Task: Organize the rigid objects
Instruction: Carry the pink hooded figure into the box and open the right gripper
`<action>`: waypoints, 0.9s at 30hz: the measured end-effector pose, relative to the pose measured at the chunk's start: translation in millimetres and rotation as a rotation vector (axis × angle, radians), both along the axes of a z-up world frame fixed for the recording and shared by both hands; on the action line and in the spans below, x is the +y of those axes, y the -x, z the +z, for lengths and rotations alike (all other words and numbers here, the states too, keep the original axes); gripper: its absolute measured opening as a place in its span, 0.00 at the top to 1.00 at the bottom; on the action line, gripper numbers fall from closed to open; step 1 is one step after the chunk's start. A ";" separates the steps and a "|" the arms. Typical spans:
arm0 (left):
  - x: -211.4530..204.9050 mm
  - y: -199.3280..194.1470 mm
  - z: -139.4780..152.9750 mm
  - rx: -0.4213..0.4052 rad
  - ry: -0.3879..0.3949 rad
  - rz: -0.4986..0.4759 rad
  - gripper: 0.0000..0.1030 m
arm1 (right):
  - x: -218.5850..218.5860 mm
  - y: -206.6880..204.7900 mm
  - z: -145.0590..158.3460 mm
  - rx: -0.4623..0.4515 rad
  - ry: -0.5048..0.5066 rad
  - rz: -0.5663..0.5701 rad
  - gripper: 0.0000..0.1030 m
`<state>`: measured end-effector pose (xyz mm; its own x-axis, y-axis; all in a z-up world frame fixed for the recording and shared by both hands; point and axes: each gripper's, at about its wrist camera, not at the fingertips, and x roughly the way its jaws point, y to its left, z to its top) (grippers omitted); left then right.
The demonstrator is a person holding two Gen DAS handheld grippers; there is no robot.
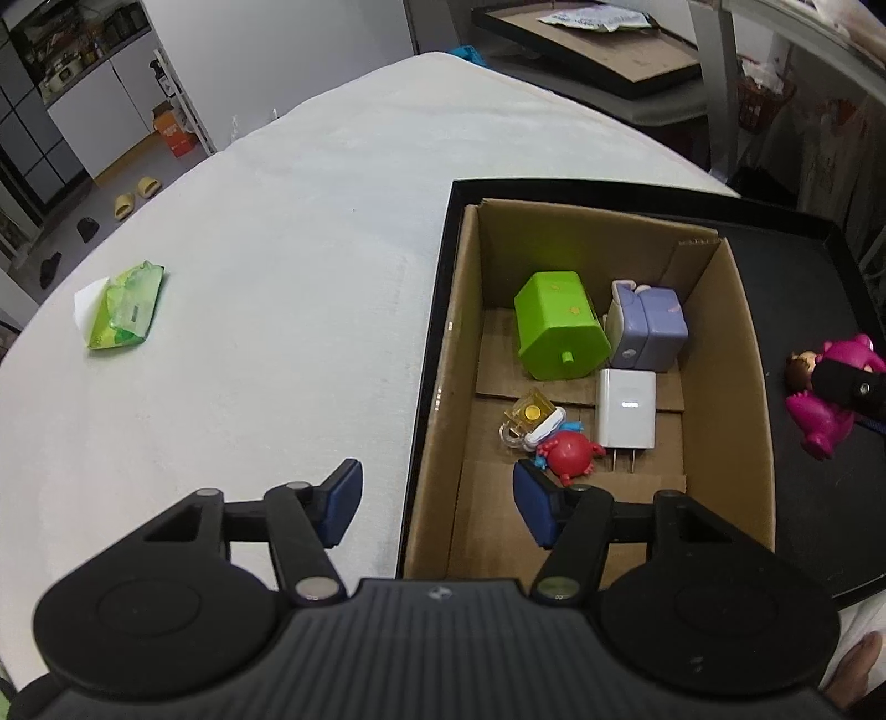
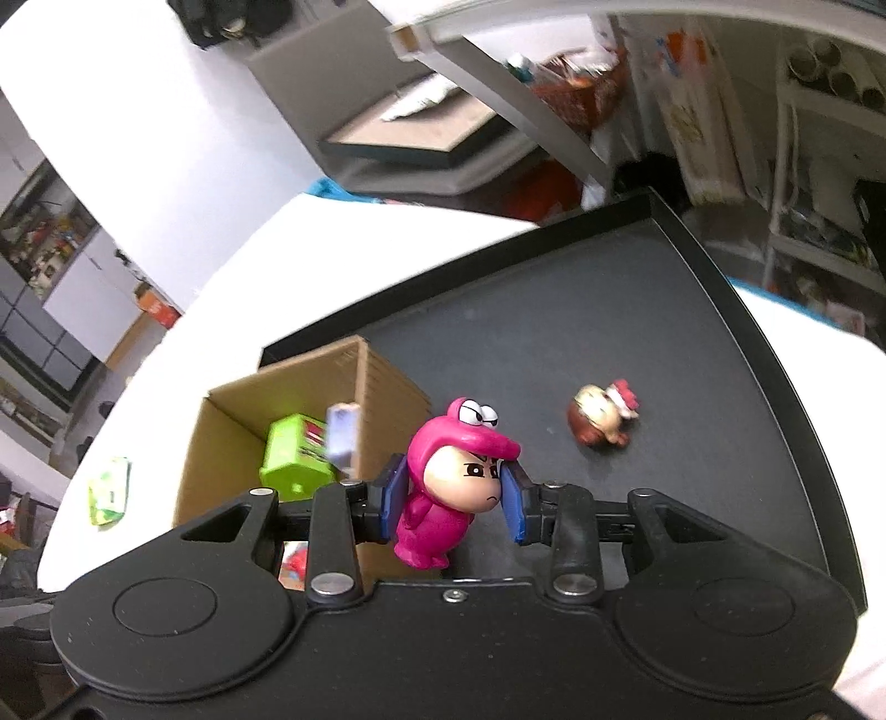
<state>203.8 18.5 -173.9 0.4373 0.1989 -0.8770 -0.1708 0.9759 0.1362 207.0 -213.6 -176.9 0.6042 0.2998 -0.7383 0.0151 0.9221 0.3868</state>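
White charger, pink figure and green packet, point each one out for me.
white charger [image 1: 626, 407], left wrist view, on its flat face.
pink figure [image 2: 443, 498], right wrist view, on its face.
green packet [image 1: 128, 313], left wrist view, on its middle.

Home: yellow slippers [image 1: 137, 196] on floor, cluttered shelves [image 1: 72, 50], white-clothed table [image 1: 277, 249], toys about.

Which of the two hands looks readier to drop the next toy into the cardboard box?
Likely the right: its tool already grips the pink plastic figurine beside the brown cardboard box. The left tool is open, holding nothing.
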 end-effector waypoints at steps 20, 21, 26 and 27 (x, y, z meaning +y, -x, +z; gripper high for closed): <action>39.4 10.3 -8.7 -0.018 0.216 -0.006 0.89 | 71.2 3.2 18.5 -0.124 0.109 0.183 0.66; 40.1 10.1 -8.6 -0.019 0.226 -0.009 0.90 | 75.9 3.7 16.5 -0.120 0.126 0.194 0.66; 43.7 11.1 -9.3 -0.024 0.254 -0.017 0.91 | 98.0 3.0 9.8 -0.122 0.241 0.230 0.66; 44.7 11.2 -9.4 -0.025 0.260 -0.019 0.91 | 102.4 2.4 8.8 -0.125 0.268 0.237 0.66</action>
<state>192.6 63.1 -183.3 0.4608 -0.0397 -0.8866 -0.1525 0.9806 -0.1232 204.6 -111.2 -168.0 0.6314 0.2479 -0.7348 -0.2427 0.9631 0.1164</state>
